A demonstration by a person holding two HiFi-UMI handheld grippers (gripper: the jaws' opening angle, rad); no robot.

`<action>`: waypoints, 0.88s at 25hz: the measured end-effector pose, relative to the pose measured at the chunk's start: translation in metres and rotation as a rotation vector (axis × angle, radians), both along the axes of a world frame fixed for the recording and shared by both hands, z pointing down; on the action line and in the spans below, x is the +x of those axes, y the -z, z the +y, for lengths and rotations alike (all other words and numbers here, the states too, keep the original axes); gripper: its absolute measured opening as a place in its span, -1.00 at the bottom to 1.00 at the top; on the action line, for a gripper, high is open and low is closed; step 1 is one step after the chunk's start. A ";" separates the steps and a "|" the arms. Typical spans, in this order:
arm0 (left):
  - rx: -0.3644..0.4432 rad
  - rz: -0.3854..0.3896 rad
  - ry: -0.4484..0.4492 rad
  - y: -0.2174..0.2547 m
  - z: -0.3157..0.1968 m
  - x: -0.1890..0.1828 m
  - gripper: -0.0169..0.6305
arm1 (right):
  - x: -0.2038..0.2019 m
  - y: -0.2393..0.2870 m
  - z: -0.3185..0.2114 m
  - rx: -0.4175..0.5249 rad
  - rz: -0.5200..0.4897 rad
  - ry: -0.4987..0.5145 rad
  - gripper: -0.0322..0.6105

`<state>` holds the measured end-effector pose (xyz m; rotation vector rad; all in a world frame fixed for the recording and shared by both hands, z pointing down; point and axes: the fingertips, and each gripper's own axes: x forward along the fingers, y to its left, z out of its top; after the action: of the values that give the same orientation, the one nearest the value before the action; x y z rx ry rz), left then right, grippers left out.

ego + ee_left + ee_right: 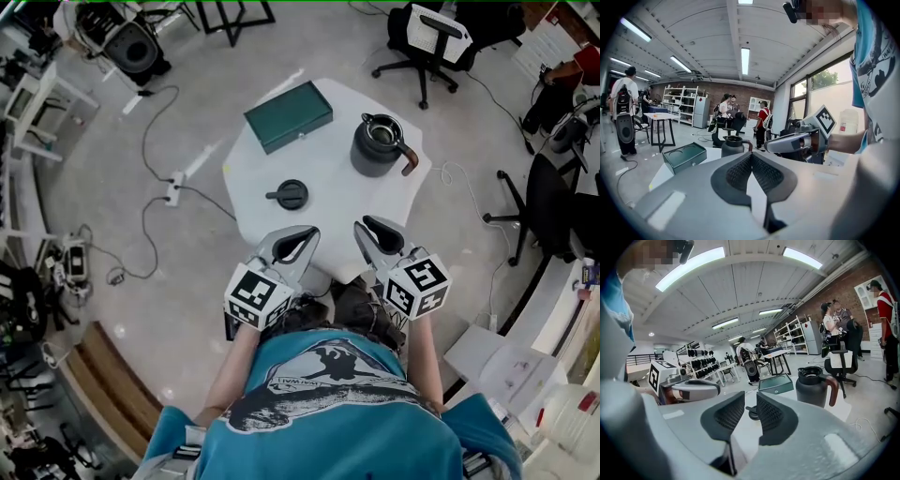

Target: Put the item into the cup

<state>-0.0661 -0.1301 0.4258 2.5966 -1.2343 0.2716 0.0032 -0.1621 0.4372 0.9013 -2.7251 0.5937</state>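
Observation:
A white table carries a dark grey cup-like jug with a brown handle and an open top. A black round lid lies on the table, nearer to me and left of the jug. Both grippers hover at the table's near edge. My left gripper is shut with nothing in it; its tips meet in the left gripper view, with the jug behind. My right gripper is open by a narrow gap, through which the lid shows. The jug stands to the right of it.
A green box lies at the table's far left corner. Office chairs stand beyond and to the right of the table. Cables and a power strip run over the floor at left. Several people stand far back in the room.

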 end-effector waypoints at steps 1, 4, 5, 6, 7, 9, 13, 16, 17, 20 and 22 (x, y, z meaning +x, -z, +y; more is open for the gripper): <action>0.005 0.001 -0.003 0.001 0.004 -0.002 -0.91 | -0.003 0.000 0.007 -0.001 -0.007 -0.002 -0.67; 0.018 0.002 -0.016 0.004 0.014 -0.006 -0.91 | -0.013 0.000 0.028 -0.010 -0.035 -0.010 -0.67; 0.020 0.001 -0.022 0.004 0.017 -0.007 -0.91 | -0.016 0.000 0.035 -0.012 -0.043 -0.012 -0.67; 0.021 0.000 -0.028 0.003 0.021 -0.007 -0.91 | -0.018 0.000 0.041 -0.013 -0.049 -0.014 -0.67; 0.020 -0.001 -0.034 0.002 0.026 -0.007 -0.90 | -0.020 -0.001 0.046 -0.012 -0.052 -0.016 -0.68; 0.015 -0.001 -0.048 0.000 0.034 -0.006 -0.90 | -0.021 -0.002 0.055 -0.008 -0.055 -0.021 -0.83; 0.013 -0.001 -0.077 -0.003 0.050 -0.002 -0.91 | -0.021 0.000 0.069 0.004 -0.054 -0.032 -0.92; 0.017 0.003 -0.090 -0.004 0.060 0.000 -0.90 | -0.022 0.000 0.080 0.002 -0.068 -0.033 -0.92; 0.019 0.004 -0.093 -0.004 0.063 0.001 -0.90 | -0.022 0.000 0.083 -0.002 -0.079 -0.034 -0.92; 0.022 0.005 -0.096 -0.004 0.071 0.001 -0.90 | -0.020 0.002 0.090 0.009 -0.091 -0.041 -0.92; 0.021 0.007 -0.099 -0.004 0.077 0.002 -0.91 | -0.020 0.003 0.095 0.040 -0.071 -0.037 -0.92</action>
<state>-0.0640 -0.0535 0.4297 2.6785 -1.1145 0.2694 -0.0165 -0.0672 0.4339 0.9603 -2.7984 0.5916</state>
